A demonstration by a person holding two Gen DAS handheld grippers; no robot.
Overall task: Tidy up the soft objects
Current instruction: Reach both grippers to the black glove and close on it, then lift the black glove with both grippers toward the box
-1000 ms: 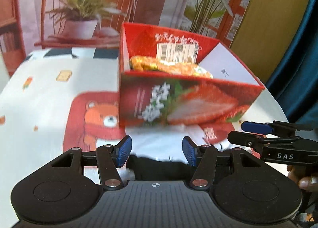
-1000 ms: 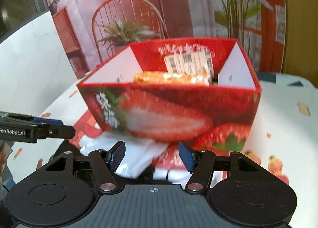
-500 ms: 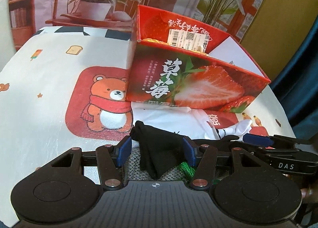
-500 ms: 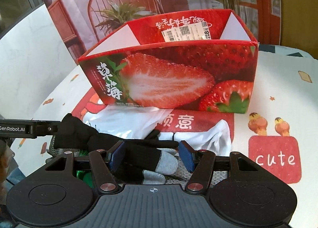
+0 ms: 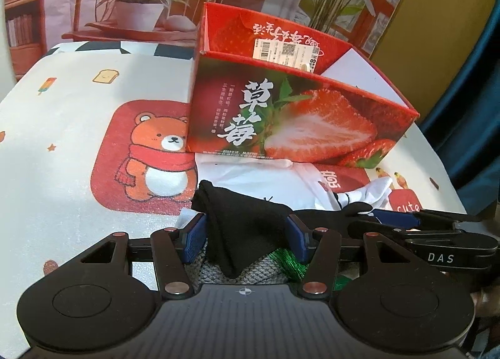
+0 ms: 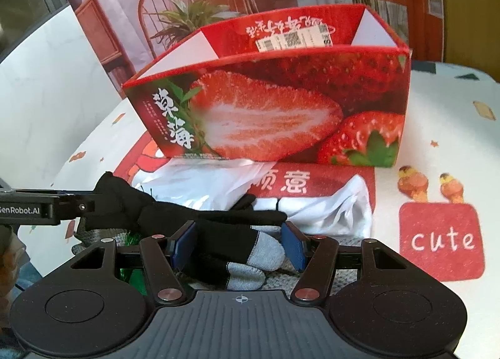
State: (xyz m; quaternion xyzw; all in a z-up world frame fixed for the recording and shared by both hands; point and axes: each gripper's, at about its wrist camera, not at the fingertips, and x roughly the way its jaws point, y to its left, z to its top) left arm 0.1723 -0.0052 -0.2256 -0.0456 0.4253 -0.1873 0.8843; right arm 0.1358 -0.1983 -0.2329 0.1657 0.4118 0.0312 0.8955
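Observation:
A red strawberry-print box [image 5: 300, 121] stands open on the table; it also shows in the right wrist view [image 6: 275, 115]. In front of it lies a pile of soft things: a black sock [image 5: 247, 227], a grey knit piece [image 5: 250, 271], a white garment [image 5: 272, 184] and a black, grey and white sock [image 6: 247, 252]. My left gripper [image 5: 245, 235] is open with its blue pads either side of the black sock. My right gripper [image 6: 237, 243] is open with its pads either side of the striped sock. Each gripper shows in the other's view, side-on.
The table has a white cloth [image 5: 62, 146] with a bear print and a red "cute" patch [image 6: 440, 240]. A white plastic bag [image 6: 200, 184] lies under the box's front edge. A dark blue curtain [image 5: 468, 108] hangs at the right. A printed backdrop with plants stands behind.
Both grippers have dropped and drawn back from the box to the sock pile. The box's contents are no longer visible. Both grippers stay open.

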